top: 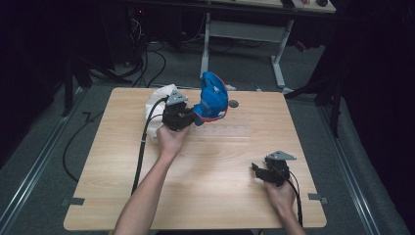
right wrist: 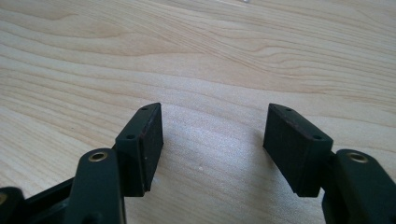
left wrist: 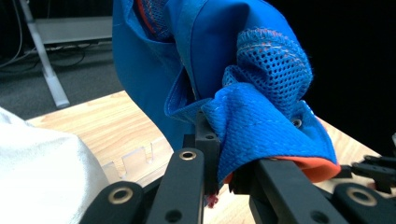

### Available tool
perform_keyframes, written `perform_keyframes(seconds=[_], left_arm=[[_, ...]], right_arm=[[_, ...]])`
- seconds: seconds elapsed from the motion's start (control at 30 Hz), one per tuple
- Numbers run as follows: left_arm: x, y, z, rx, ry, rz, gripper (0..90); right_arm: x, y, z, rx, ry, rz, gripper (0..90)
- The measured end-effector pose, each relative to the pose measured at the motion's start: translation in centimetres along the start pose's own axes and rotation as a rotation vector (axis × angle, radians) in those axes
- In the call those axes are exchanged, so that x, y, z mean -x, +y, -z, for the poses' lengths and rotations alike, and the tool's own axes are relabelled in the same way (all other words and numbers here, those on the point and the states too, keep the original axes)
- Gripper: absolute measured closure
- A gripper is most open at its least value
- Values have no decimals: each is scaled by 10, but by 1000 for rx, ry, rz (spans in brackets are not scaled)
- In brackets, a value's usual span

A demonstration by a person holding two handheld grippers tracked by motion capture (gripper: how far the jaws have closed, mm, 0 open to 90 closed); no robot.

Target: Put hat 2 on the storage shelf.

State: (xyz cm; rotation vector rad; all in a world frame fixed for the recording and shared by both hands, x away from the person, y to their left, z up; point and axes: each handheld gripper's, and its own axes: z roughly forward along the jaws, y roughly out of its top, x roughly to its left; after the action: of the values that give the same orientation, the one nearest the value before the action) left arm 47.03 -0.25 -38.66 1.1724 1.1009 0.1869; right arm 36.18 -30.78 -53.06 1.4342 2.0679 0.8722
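The wooden surface (top: 205,166) is showing pale grain, its corners rounded, with grey floor around it and a white-legged desk (top: 244,34) standing beyond the far edge. A crumpled white cloth (top: 156,105) is lying near the far left corner, soft and matte; in the left gripper view it is bulging just beside the left gripper. A blue garment (top: 213,98) of smooth fabric and open mesh, edged in orange, is hanging lifted above the far edge near its middle, its long axis running roughly upright. The left gripper (top: 193,117) is pinching a bunched fold of it, fingers (left wrist: 205,140) clamped on the mesh. A clear ruler (top: 230,131) is lying flat just under the garment, parallel to the far edge. A small dark disc (top: 233,104) is sitting close to the far edge. The right gripper (top: 255,168) is resting near the near right corner, its fingers (right wrist: 144,140) standing wide apart over bare wood.
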Motion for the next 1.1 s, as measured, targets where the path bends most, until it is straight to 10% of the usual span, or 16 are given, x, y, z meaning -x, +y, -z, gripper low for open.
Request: perform_keyframes(seconds=[0.9,1.1], left_arm=[[-15,-15,-12,47,95,51,853],[-15,-16,-14,57,93,121,853]], right_arm=[[-1,0,0,0,1,-1,374],[-1,0,0,-1,1,-1,374]])
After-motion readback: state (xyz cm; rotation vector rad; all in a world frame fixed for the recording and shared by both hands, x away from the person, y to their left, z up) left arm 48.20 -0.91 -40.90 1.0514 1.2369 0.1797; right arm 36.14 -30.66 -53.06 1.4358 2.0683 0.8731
